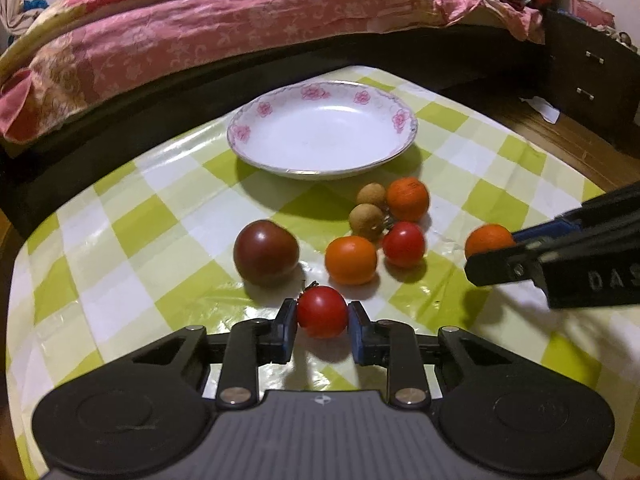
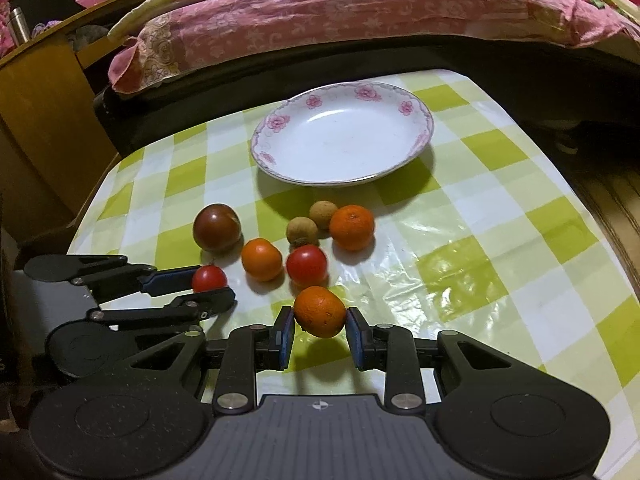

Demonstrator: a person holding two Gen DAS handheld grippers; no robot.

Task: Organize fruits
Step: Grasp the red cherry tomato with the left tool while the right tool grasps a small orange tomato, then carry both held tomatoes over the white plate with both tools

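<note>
My left gripper [image 1: 322,320] is shut on a small red tomato [image 1: 322,311] near the table's front; both show in the right wrist view, the gripper [image 2: 208,286] and the tomato [image 2: 209,278]. My right gripper [image 2: 320,322] is shut on an orange mandarin [image 2: 320,311], also in the left wrist view [image 1: 489,240]. An empty white flowered plate [image 1: 394,148] [image 2: 416,148] sits at the back. Loose between them lie a dark tomato [image 1: 266,252], an orange tomato [image 1: 351,259], a red tomato [image 1: 403,243], a mandarin [image 1: 407,199] and two longans [image 1: 367,221].
The table wears a green-and-white checked cloth [image 1: 132,240]. A bed with a pink quilt [image 1: 200,28] runs along the far side. A dark drawer cabinet [image 1: 592,80] stands at the right, and a wooden bed frame [image 2: 40,112] stands left of the table.
</note>
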